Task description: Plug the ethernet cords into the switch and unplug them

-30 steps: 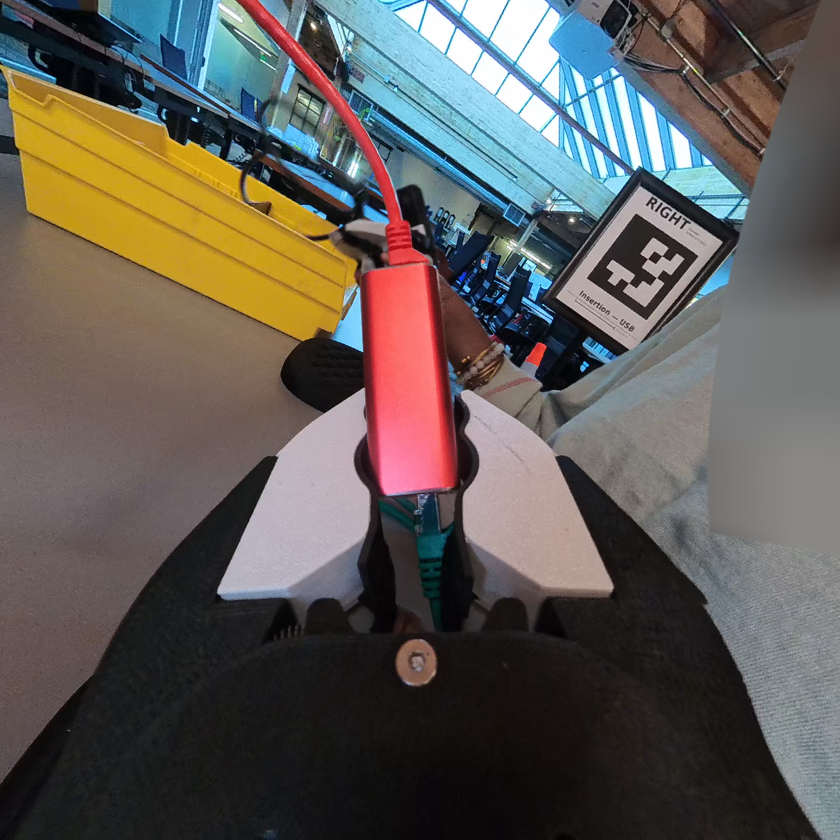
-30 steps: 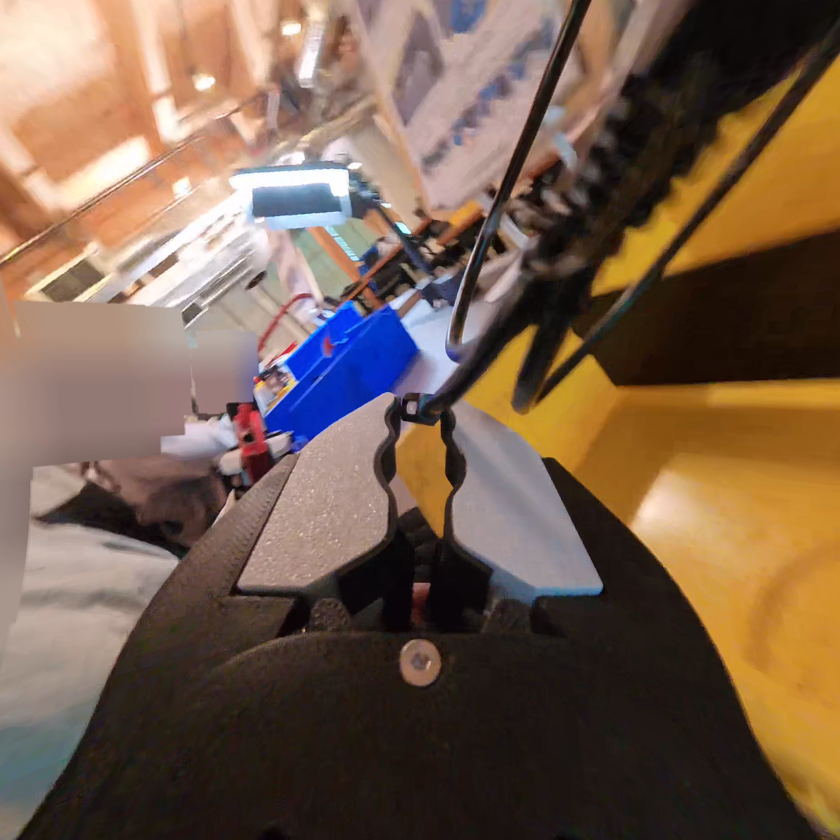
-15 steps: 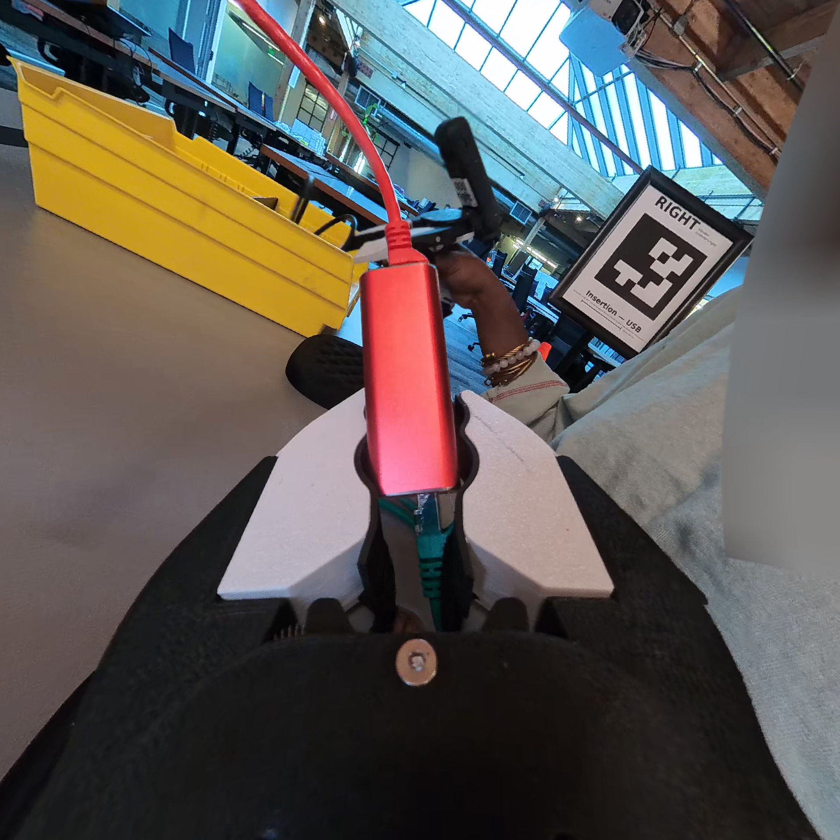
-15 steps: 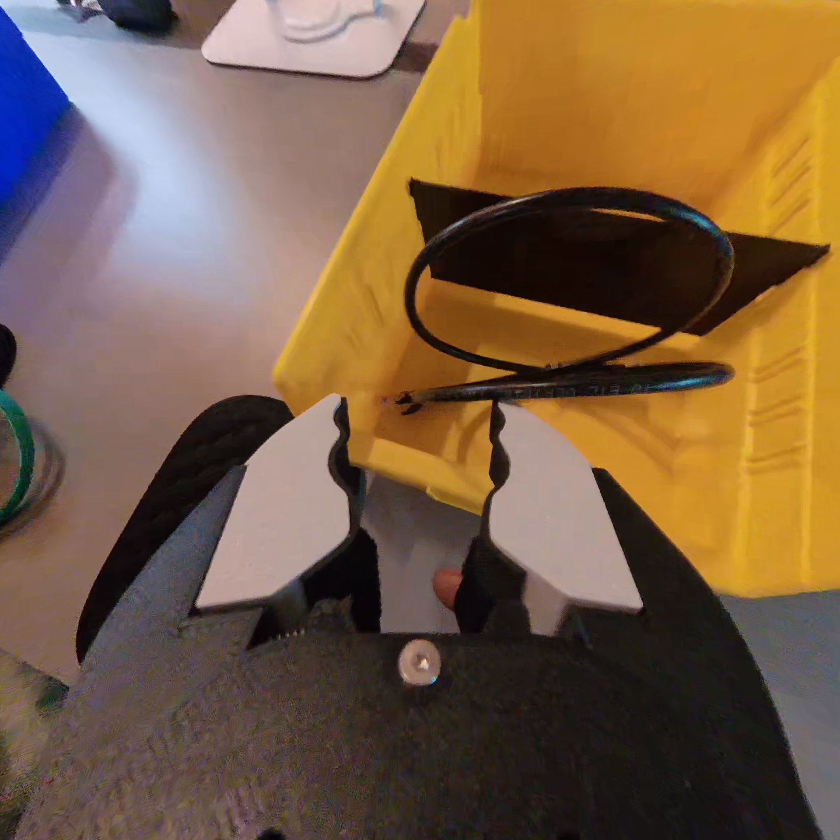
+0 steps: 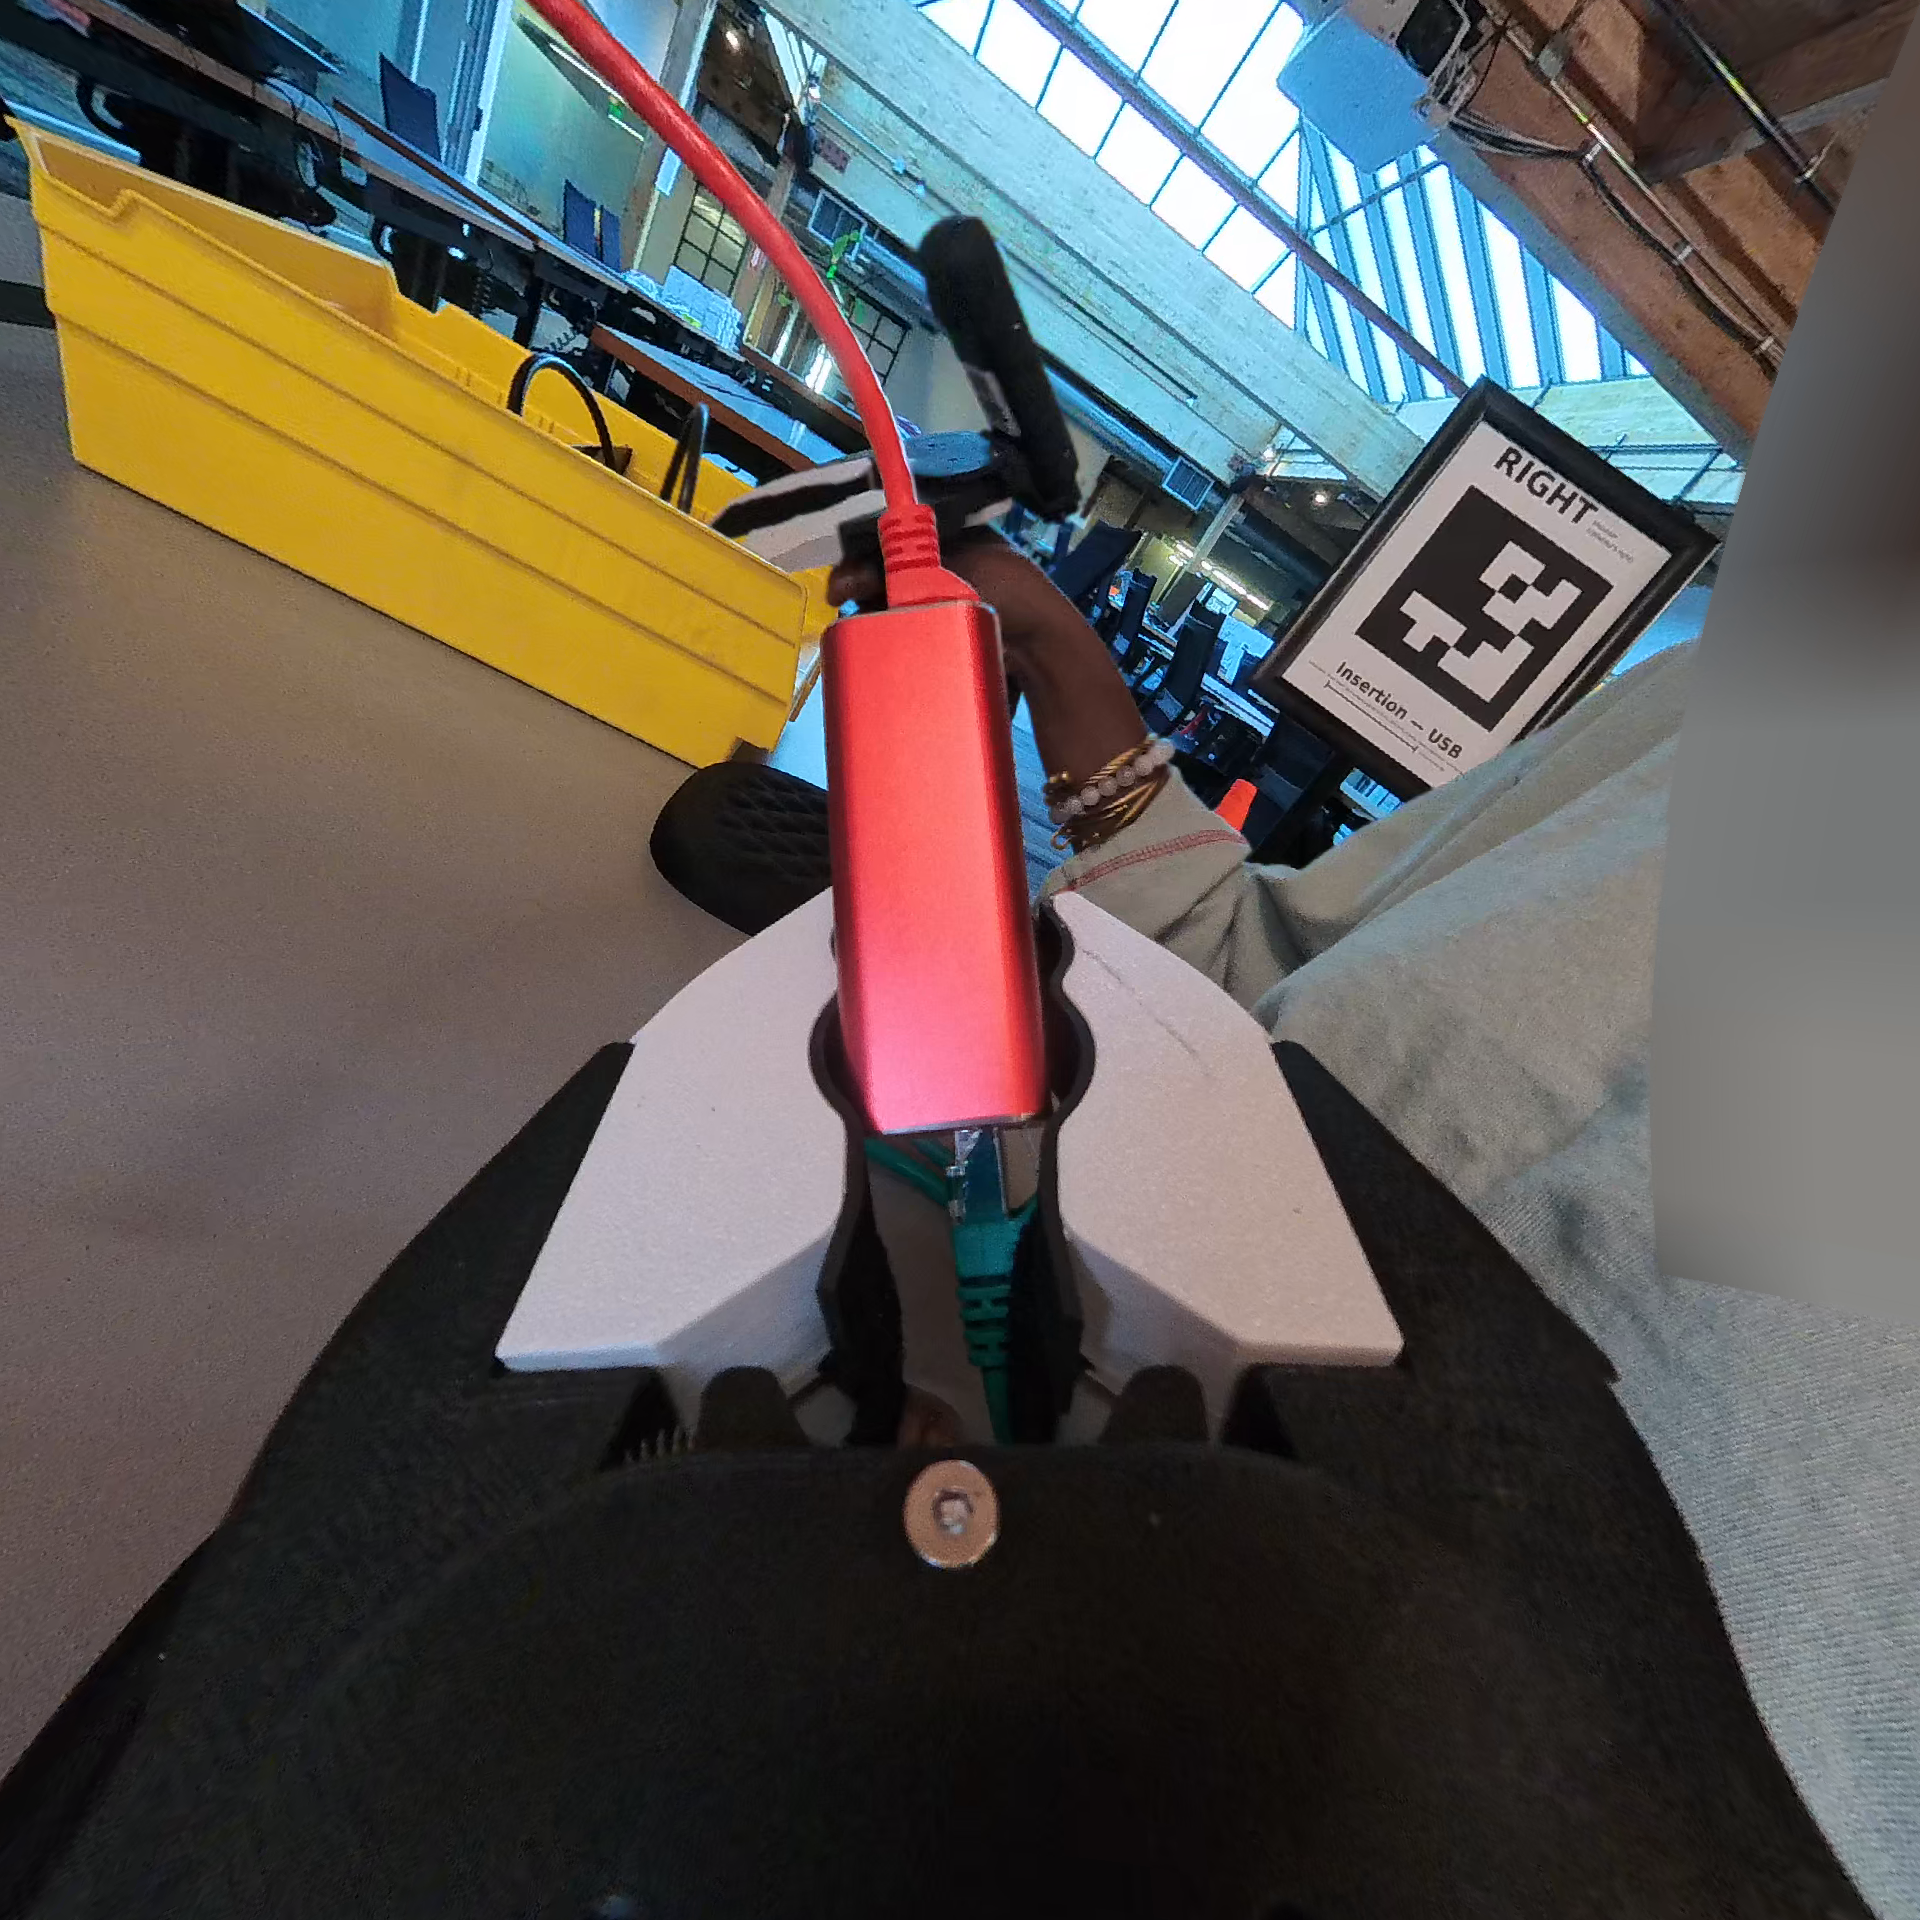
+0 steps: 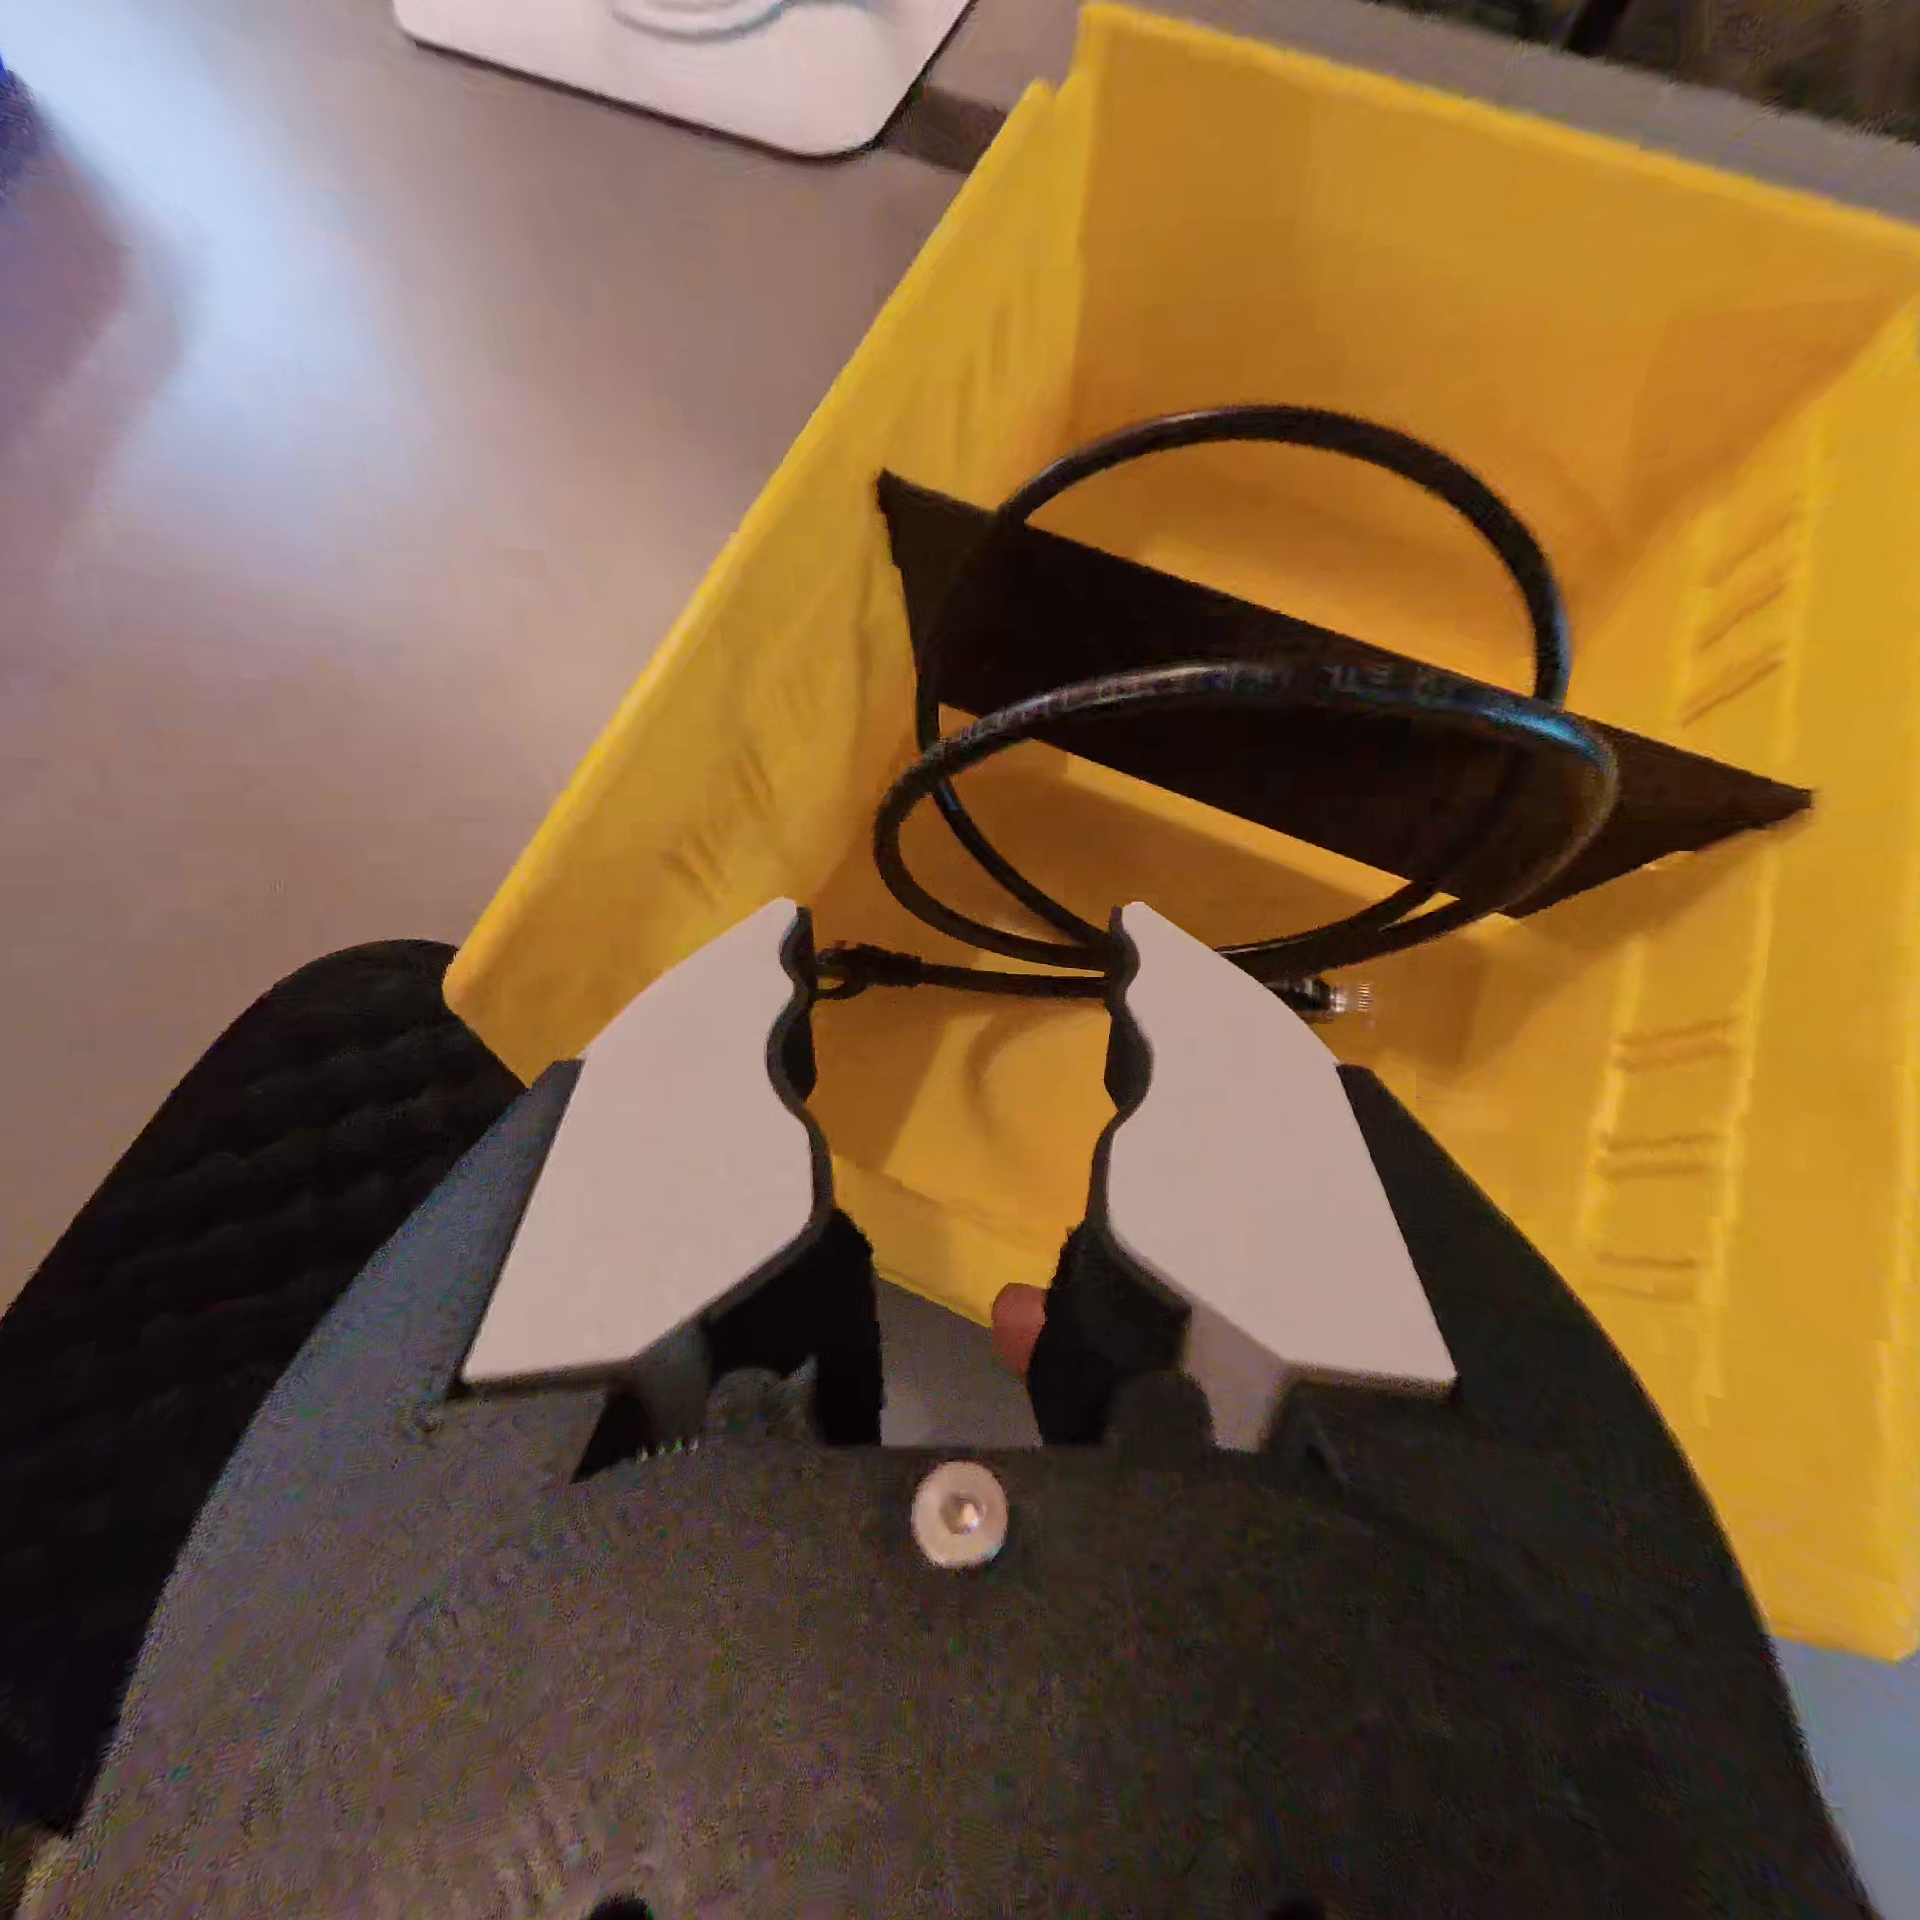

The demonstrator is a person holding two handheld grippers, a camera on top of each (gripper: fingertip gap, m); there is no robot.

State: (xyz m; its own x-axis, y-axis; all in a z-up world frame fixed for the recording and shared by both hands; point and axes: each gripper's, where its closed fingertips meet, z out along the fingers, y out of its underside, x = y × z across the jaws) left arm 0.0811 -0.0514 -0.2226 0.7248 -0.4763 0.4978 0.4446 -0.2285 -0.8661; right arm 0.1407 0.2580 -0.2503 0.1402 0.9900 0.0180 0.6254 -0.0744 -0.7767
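1. Red switch: brushed metal casing, satin sheen.
2. Red cord: smooth plastic sheath.
3. Yellow bin: moulded plastic, ribbed walls, semi-gloss.
4. Black cord: glossy plastic jacket.
5. Bench: matt, smooth grey surface.
6. Sleeve: soft knitted cloth.

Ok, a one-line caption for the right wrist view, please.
Open right gripper poised over coiled black ethernet cord lying in the yellow bin.

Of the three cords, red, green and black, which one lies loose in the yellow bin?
The black cord, coiled inside the yellow bin. The red cord and green cord both join the red switch.
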